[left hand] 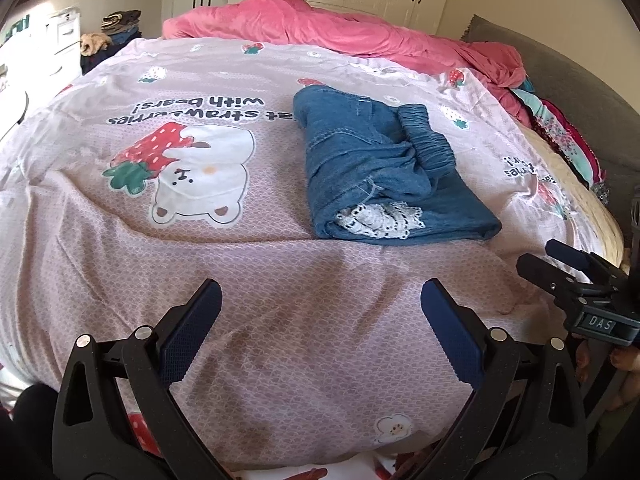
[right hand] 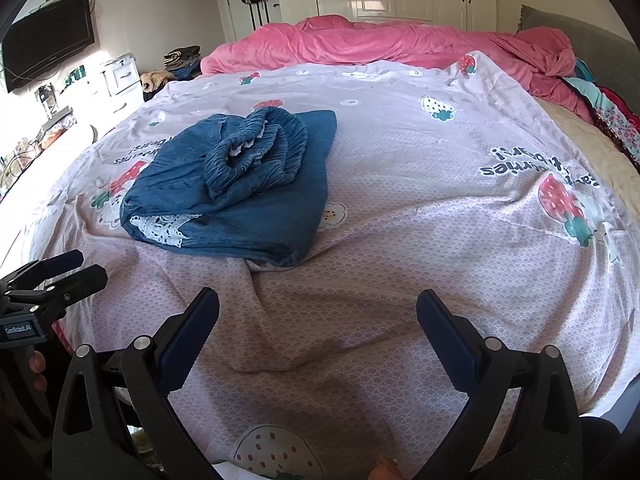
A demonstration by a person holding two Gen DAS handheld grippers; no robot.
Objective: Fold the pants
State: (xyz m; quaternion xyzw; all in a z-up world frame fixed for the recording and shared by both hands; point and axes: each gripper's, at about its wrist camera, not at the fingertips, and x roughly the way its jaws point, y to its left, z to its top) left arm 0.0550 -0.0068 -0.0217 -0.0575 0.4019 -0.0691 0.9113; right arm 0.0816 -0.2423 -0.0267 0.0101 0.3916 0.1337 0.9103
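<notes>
In the left wrist view, the left gripper (left hand: 320, 320) hangs above the near edge of the bed (left hand: 280, 340), its two blue-padded tongs spread well apart with nothing between them. The pants (left hand: 384, 168), blue denim-like cloth with a white lace trim (left hand: 380, 218) showing at the near end, lie bunched in a rough bundle on the pink bedsheet (left hand: 160, 240), toward the right side of the bed and well apart from the tongs; the gathered elastic waistband (left hand: 428, 136) sits twisted on top. At the right edge of this view the right gripper (left hand: 560, 264) shows from the side, and its tongs look spread too. In the right wrist view, the right gripper (right hand: 318, 320) also stands open and empty over the near edge of the bed, with the pants (right hand: 232, 184) lying toward the left side, clear of both tools, and the left gripper (right hand: 68, 268) visible low at the left. The cloth looks soft, limp and light, so it should drape and slide rather than hold a shape. The waistband or a hem corner seems the firmest place to pinch; the lace looks delicate and is better left alone.
</notes>
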